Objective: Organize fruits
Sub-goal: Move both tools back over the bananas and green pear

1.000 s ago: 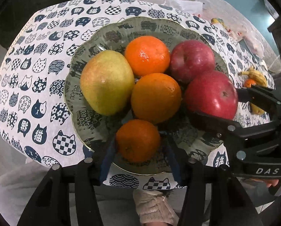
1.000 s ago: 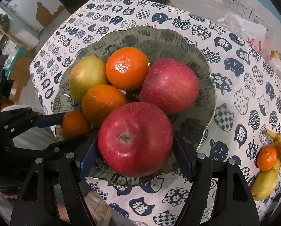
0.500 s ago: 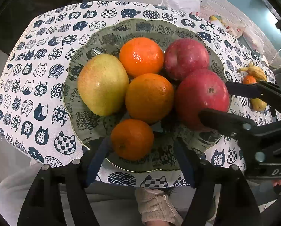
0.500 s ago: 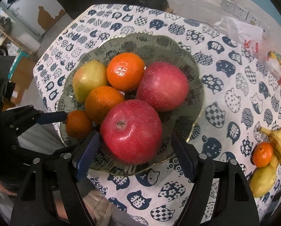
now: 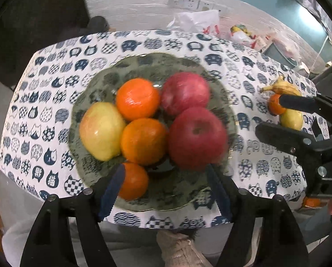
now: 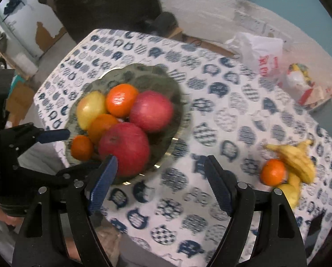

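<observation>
Right now my left gripper (image 5: 166, 185) hangs over the near rim of the green patterned plate (image 5: 223, 93), jaws spread wide and opening, with nothing pressed between the pads; the small orange (image 5: 135, 183) sits just beside my left pad, apart from it as far as I can tell. My right gripper (image 6: 160, 183) is likewise wide and opening, empty, with only the cat-print tablecloth (image 6: 221, 115) between its pads and the big red apple (image 6: 123, 148) off beside its left finger. I judge the plate is the collecting place: on it lie two red apples, the second (image 5: 184, 93) behind the first, two larger oranges (image 5: 138, 99), the small one at the near edge, and a yellow-green fruit (image 5: 101, 131) on the left, packed so they touch and prop each other and cannot roll. Well apart on the cloth, toward the right, lie bananas (image 6: 296, 155) with a loose orange (image 6: 272, 172) touching them and a yellow fruit just below; these look not yet gathered, so the task seems partly done. As for writing, white letters on the right gripper's body read "D" and part of another in the left view, cut by the edge. A white plastic bag (image 6: 261, 49) behind the table carries red print too blurred to read.
</observation>
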Available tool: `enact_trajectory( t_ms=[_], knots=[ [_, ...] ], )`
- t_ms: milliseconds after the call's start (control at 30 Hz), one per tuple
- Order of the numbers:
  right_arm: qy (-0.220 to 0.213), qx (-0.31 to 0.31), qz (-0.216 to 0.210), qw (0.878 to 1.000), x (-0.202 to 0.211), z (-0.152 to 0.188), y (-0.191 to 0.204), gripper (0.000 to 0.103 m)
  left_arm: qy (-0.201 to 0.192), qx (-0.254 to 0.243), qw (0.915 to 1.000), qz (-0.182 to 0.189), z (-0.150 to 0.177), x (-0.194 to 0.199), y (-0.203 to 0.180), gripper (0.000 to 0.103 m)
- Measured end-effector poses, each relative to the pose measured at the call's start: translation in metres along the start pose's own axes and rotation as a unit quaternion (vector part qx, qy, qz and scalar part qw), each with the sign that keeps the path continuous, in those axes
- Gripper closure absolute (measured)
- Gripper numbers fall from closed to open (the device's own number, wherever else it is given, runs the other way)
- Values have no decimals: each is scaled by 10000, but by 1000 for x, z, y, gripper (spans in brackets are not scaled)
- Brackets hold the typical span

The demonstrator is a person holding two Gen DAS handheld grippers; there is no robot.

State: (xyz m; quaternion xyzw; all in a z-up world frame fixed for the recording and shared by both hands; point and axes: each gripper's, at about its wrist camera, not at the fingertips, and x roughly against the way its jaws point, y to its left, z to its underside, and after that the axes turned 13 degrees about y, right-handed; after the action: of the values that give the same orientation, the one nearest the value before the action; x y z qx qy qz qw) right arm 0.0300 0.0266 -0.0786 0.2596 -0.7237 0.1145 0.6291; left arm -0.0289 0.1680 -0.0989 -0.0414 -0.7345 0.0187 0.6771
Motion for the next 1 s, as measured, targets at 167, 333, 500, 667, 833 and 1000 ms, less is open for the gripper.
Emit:
enact_trajectory(
  t_ms=[167,333,500,667,833,1000],
  knots=[
    [-118,-284,62,9995,14,14,-28,20,13,-241,9997,76,-5,5,-28,26],
    [-182,-659,143,9976,23,28,-61,20,-33,-527,9986,24,-11,10,-58,26],
    [-230,-1104,166,9935,30,45,-96,20,-59,-709,9975,-9,-20,10,-82,26],
    [-253,-1483,209,9884,33,60,-126,17,-91,-860,9962,-46,-28,9,-102,26],
    [-175,-1801,256,9832,31,74,-150,17,-79,-948,9955,10,-35,4,-118,26],
    [-2,-2082,281,9777,21,85,-170,16,-67,-1089,9940,-23,-44,-3,-135,26]
  ],
)
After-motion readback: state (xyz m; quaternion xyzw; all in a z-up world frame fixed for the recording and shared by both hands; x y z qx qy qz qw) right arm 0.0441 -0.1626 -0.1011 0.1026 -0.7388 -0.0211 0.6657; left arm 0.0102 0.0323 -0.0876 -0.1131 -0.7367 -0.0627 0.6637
